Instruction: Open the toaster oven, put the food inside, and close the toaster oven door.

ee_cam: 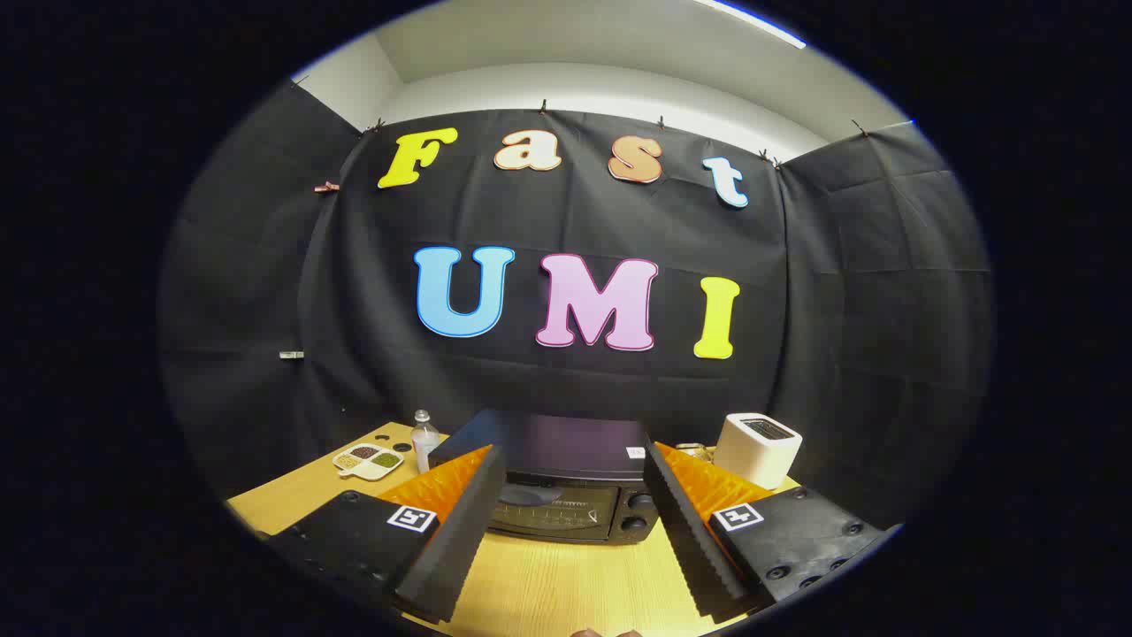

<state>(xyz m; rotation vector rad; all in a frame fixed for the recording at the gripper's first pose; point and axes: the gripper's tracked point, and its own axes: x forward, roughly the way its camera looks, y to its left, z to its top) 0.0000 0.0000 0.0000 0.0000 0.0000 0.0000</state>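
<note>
Gripper: the handheld two-finger gripper hovers above the light wooden table, fingers spread wide and holding nothing.
Oven: the black toaster oven with a glass door and two round knobs sits just beyond the fingers, framed between them, its door shut.
Food: none that I can pick out; a small white divided dish of grains and a clear plastic bottle stand off to the oven's left.
Neighbour: a white pop-up toaster stands to the oven's right.
Step in hand: opening the door, by my reading.
Doing it well: come in level, meet the handle along the door's top edge squarely, and pull down slowly so the oven stays put.
</note>
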